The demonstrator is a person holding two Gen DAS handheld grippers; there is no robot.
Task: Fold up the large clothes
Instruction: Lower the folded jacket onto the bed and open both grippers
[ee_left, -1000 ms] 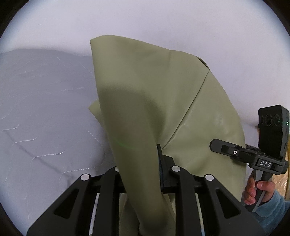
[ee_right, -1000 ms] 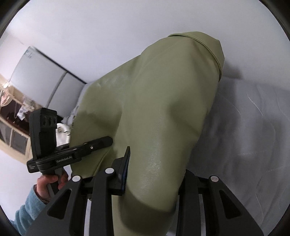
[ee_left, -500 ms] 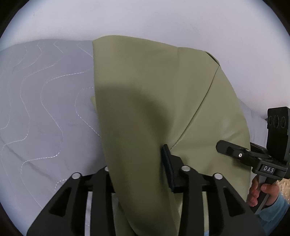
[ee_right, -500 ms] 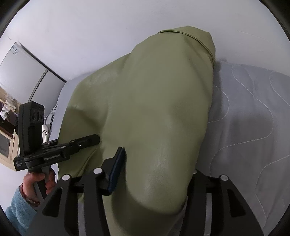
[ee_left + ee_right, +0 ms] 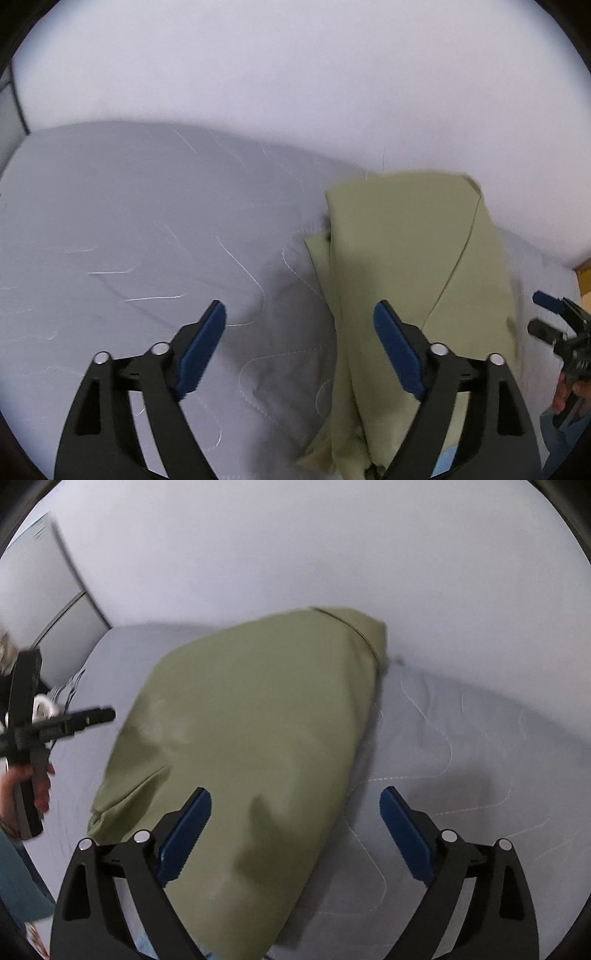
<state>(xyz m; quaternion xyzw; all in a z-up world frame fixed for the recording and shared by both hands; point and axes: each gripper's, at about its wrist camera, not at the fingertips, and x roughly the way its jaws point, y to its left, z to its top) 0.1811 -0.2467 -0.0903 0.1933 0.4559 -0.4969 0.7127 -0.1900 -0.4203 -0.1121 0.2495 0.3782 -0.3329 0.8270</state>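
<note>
Now both tools [image 5: 299, 317] [image 5: 295, 805] gape above olive garment [image 5: 258, 731] on grey quilted bed [image 5: 147, 221].

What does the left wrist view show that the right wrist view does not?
Only the left wrist view: the open left gripper up close, and a tan strip at the right edge. Only the right wrist view: the open right gripper up close, a grey cabinet and striped fabric. Both: the olive garment lying released on the grey quilted bed, below a white wall.

A bed with a grey quilted cover [image 5: 155, 229] stands against a plain white wall [image 5: 295, 74]. A grey cabinet [image 5: 40, 602] stands at the wall's far left.
</note>
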